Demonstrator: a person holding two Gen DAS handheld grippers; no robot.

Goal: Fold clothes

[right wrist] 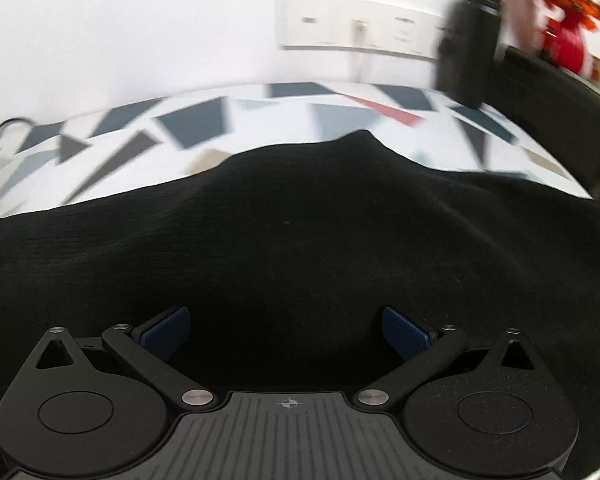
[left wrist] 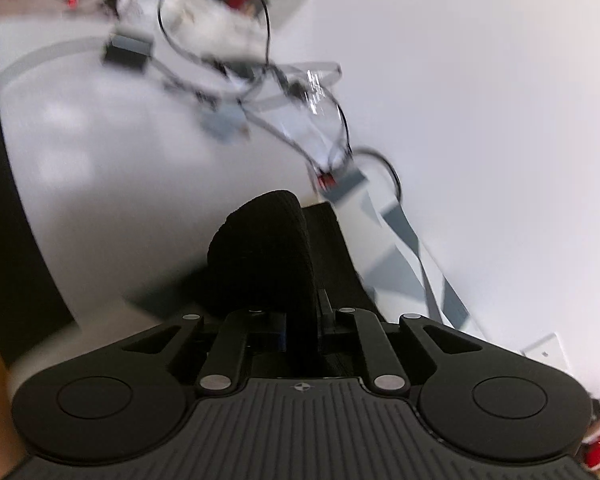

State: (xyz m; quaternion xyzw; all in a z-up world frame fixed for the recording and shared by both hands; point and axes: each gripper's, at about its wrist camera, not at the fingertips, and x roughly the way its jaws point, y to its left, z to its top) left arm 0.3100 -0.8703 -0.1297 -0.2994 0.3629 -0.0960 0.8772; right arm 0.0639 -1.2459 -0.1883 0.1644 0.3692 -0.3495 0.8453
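The black garment (right wrist: 300,248) lay spread across the patterned desk (right wrist: 188,124) beneath the right gripper (right wrist: 286,330), whose jaws stood wide apart, holding nothing. The left gripper (left wrist: 300,320) had its jaws clamped on a bunched fold, lifted; blur suggested fast motion, so the fold could slip or drag the cables (left wrist: 260,76).

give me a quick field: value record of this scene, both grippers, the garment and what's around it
garment: black cloth, spread over a patterned tablecloth
left gripper: fingers shut on a bunched fold of the black cloth, lifted
right gripper: fingers open, wide apart over the cloth, not gripping
background right view: black bottle, wall sockets
background left view: tangled cables, blurred
image quality: motion blur in both views
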